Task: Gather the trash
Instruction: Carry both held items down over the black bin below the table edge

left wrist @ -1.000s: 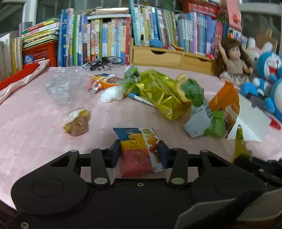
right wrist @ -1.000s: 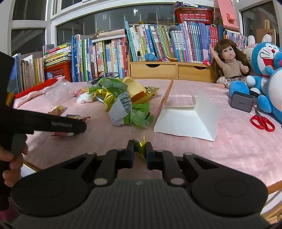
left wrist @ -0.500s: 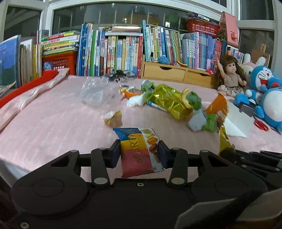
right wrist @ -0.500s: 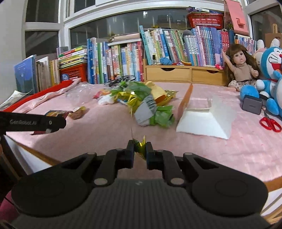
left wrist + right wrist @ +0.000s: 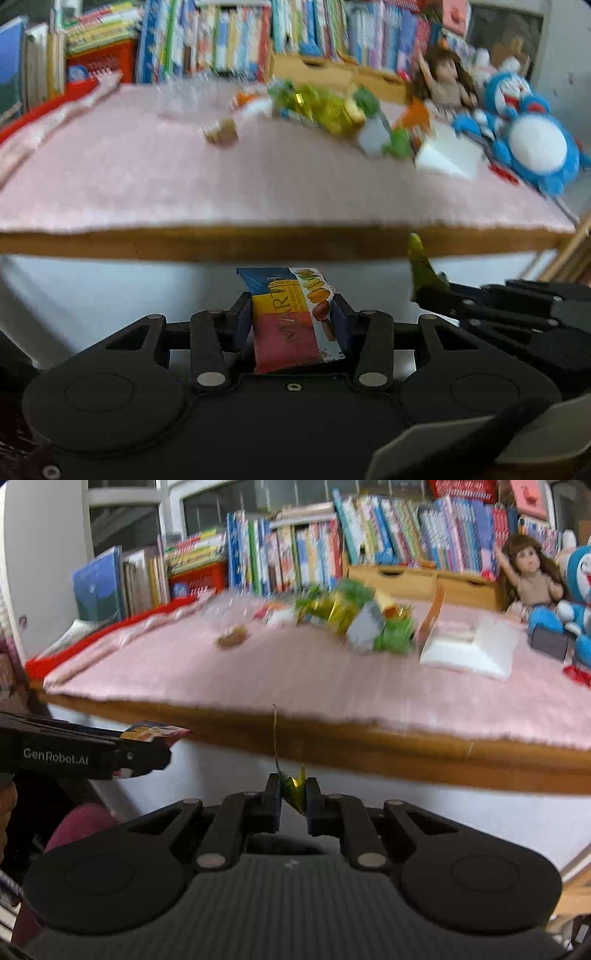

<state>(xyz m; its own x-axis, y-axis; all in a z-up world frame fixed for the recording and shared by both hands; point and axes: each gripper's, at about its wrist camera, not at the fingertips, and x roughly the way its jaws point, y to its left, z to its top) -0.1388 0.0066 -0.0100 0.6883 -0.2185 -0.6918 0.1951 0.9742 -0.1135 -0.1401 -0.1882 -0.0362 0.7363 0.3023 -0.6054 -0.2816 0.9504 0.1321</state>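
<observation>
My left gripper (image 5: 291,314) is shut on a red, yellow and blue snack wrapper (image 5: 291,321), held below and in front of the table edge. My right gripper (image 5: 292,794) is shut on a small green and gold foil scrap (image 5: 293,788), also below the table's front edge. In the right wrist view the left gripper (image 5: 155,746) shows at the left with the snack wrapper (image 5: 155,731) sticking out. More trash lies on the pink cloth: a gold and green foil bag (image 5: 325,107), a brown crumpled wrapper (image 5: 221,131), green packets (image 5: 391,635) and an orange and white carton (image 5: 469,646).
The wooden table edge (image 5: 258,243) runs across in front of me, with a white panel under it. Books (image 5: 295,557) and wooden drawers (image 5: 417,579) line the back. A doll (image 5: 528,572), blue plush toys (image 5: 528,136) and red scissors (image 5: 576,674) sit at the right.
Both grippers have pulled back off the table and dropped below its front edge, each still holding its piece of trash. The view is motion-blurred.
</observation>
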